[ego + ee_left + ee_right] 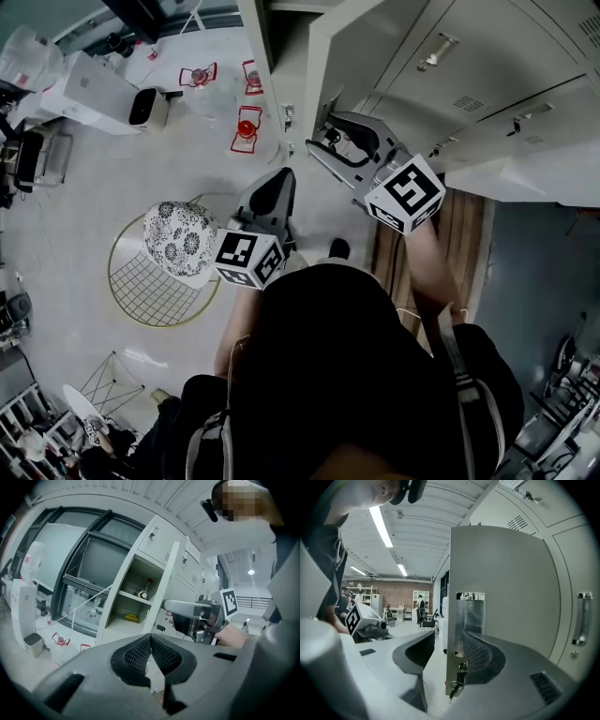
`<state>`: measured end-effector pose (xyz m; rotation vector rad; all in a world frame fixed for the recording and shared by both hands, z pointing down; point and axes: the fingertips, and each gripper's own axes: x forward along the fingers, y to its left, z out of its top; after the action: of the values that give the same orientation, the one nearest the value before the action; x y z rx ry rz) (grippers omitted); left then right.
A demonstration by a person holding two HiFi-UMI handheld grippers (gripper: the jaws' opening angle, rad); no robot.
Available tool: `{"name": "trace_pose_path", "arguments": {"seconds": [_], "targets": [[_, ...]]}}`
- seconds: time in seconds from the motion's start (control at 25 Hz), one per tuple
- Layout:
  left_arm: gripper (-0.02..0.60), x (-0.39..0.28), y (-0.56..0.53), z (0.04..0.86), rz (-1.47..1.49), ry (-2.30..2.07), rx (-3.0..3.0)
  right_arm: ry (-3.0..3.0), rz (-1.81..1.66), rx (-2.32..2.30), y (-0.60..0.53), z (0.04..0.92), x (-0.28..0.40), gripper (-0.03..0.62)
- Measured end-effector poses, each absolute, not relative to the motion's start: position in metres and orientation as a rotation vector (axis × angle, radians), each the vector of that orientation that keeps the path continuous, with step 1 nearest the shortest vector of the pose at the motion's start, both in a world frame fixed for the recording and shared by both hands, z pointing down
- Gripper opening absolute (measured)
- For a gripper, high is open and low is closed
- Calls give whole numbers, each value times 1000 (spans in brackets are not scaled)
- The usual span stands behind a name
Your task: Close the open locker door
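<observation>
Our right claw (449,639) is open around the edge of the door (501,592). Our left claw (151,638) is shut, holding nothing. The door stands open; pushing it shut is left.

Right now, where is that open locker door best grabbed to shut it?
By its free vertical edge, just above the keys, coming edge-on: the locker door is a thin flat panel, and the open jaws of the right gripper straddle that edge.

Locker door (501,597) edge fills the gap between the right gripper's (447,641) parted jaws; bare floor (94,187) lies open leftward, bounded by a wire chair (150,286).
</observation>
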<state>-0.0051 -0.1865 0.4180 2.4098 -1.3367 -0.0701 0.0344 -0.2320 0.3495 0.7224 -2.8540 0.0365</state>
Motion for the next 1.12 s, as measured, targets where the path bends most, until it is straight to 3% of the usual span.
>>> {"name": "trace_pose_path", "arguments": {"seconds": [1.12], "targets": [[18,-78,-272,410,-74,-1162,2540,-2739,61,1087,-316,351,-24,114]]}}
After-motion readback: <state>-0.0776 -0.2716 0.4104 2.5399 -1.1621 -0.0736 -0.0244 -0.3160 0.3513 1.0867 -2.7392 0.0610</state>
